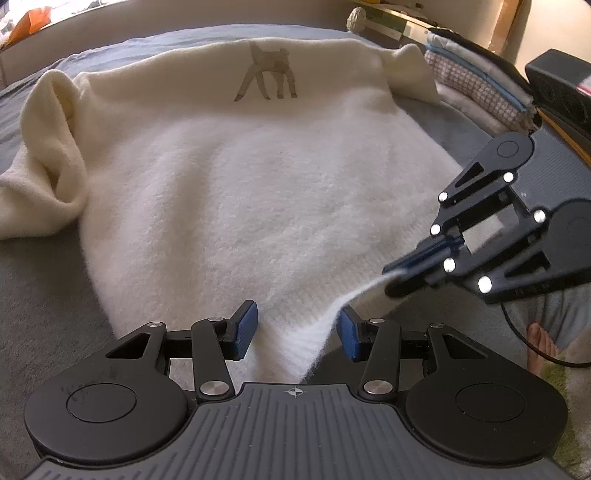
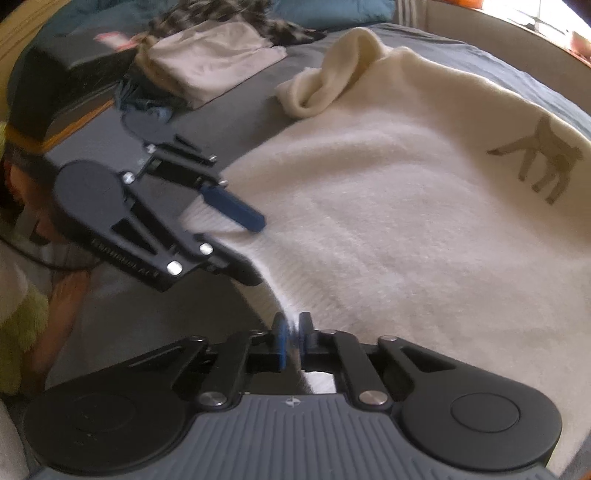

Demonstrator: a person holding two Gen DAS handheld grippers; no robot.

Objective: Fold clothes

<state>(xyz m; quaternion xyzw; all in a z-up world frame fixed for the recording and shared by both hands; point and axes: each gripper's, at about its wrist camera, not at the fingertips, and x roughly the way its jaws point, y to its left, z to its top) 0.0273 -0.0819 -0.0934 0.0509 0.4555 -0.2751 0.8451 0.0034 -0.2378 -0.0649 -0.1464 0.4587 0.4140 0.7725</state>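
Note:
A cream fuzzy sweater (image 1: 236,192) with a brown deer print (image 1: 267,70) lies spread on a grey bed; it also shows in the right wrist view (image 2: 406,206). Its ribbed hem faces me. My left gripper (image 1: 297,328) is open, its blue pads either side of the hem edge. My right gripper (image 2: 291,338) is shut on the hem and lifts it a little; it appears in the left wrist view (image 1: 397,277) at the right. The left gripper appears in the right wrist view (image 2: 255,251), open over the hem. One sleeve (image 1: 51,155) lies bunched at the left.
A stack of folded clothes (image 1: 476,88) sits at the bed's right side. In the right wrist view a folded beige garment (image 2: 214,62) and a patterned cloth (image 2: 221,14) lie at the far end. A black box (image 1: 561,92) stands right. A bare foot (image 1: 541,350) shows below.

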